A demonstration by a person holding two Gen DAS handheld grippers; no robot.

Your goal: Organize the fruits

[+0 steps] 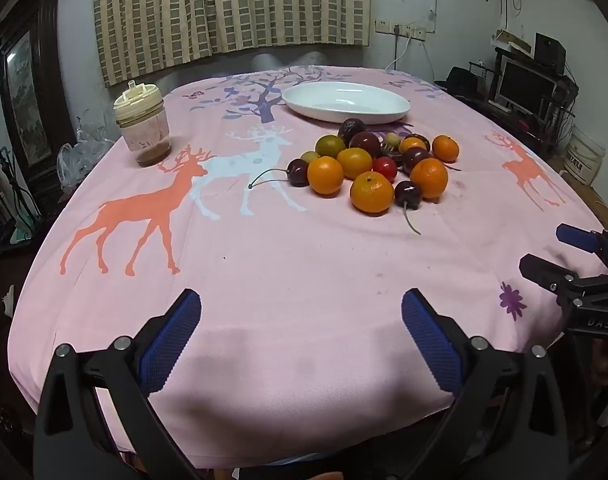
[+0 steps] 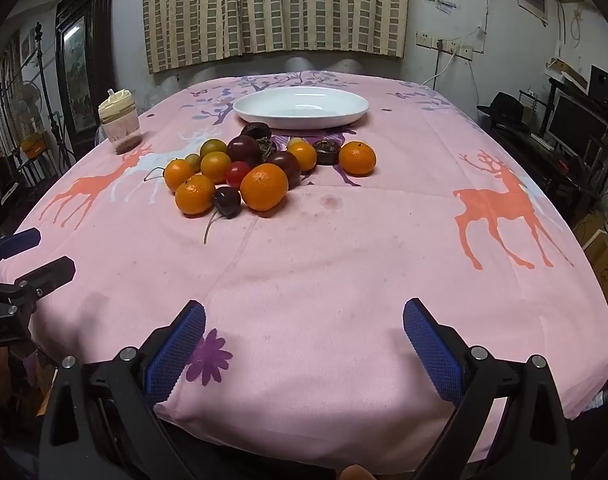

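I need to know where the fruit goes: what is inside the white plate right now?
The white plate looks empty: only its bare white inside shows. Its near rim hides a strip of the floor. All the fruit lies on the cloth in front of it.

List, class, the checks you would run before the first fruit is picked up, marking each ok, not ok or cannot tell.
1. Left gripper open and holding nothing: ok.
2. Right gripper open and holding nothing: ok.
3. White plate free to take fruit: ok.
4. Fruit pile in plain view on the tablecloth, beside the plate: ok.
5. Jar stands apart from the pile: ok.
6. Fruit firm enough to grip: cannot tell.
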